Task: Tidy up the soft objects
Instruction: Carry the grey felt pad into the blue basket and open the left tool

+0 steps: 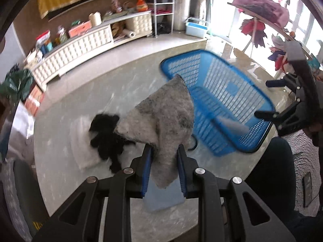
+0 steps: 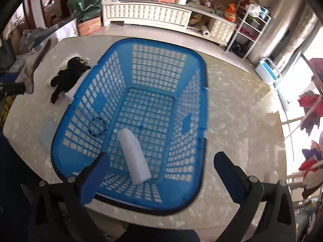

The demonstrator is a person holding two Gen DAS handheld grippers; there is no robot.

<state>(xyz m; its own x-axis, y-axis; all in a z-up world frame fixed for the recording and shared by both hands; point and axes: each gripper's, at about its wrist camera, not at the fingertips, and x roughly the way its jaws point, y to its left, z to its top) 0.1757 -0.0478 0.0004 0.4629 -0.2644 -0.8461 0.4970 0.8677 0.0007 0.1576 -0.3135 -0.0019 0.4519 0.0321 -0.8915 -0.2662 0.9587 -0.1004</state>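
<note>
Left wrist view: left gripper (image 1: 164, 161) clamped on grey cloth (image 1: 161, 117), lifted left of the basket (image 1: 260, 104); risk: trailing edge snags rim or black toy (image 1: 106, 133). Right wrist view: right gripper (image 2: 161, 171) spread wide, empty, over basket holding white roll (image 2: 134, 157); collision risk.

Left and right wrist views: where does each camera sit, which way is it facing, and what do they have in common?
Left wrist: sits behind the left gripper, looking down across the table; its fingers clamp a grey cloth, with the right gripper at the right edge.
Right wrist: sits behind the right gripper, open above the blue basket, facing the white cabinet; the left gripper shows at the left edge.
Shared: basket, white roll inside it, black plush toy, cabinet.
</note>
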